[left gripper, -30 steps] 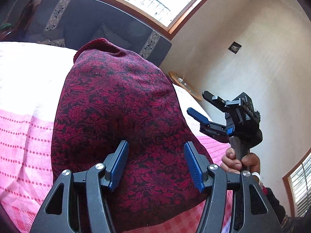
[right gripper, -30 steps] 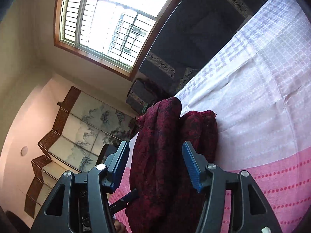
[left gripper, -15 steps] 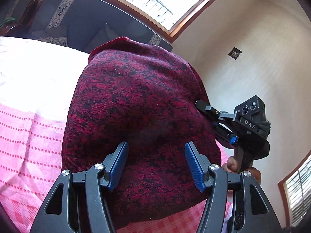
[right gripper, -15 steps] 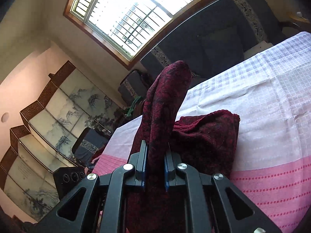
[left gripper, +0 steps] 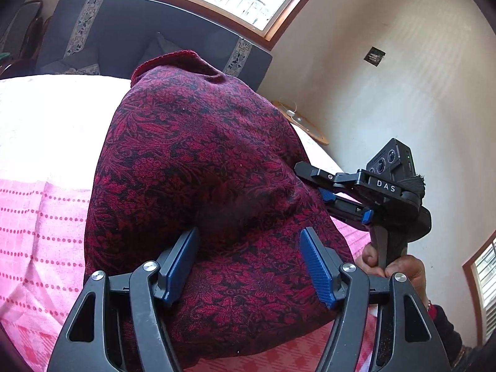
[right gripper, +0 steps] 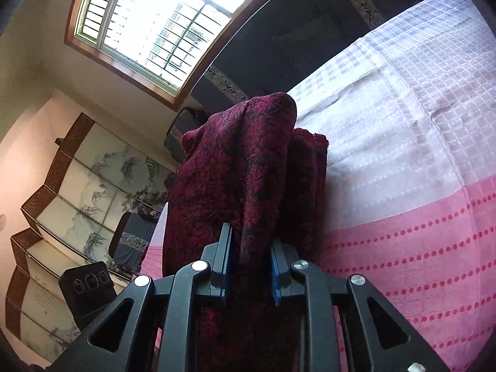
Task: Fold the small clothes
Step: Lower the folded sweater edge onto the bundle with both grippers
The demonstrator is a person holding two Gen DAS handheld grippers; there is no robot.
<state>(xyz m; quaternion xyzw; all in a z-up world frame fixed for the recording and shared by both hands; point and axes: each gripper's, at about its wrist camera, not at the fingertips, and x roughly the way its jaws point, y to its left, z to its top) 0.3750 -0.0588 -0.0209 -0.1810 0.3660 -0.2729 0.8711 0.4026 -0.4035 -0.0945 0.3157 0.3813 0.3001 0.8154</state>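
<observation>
Red cloth (right gripper: 245, 167) sits pinched in the right gripper (right gripper: 250, 274), jaws easing apart; left gripper (left gripper: 249, 266) opening wide around it.

The dark red cloth (left gripper: 201, 170) runs off the bottom edge behind the left gripper (left gripper: 249, 266), hiding the pink bedspread (left gripper: 40, 217) beneath. Beyond it to the right, the right gripper (left gripper: 313, 179) has its fingertips buried in the fabric. The hand (left gripper: 400, 268) under it is partly cut off.
</observation>
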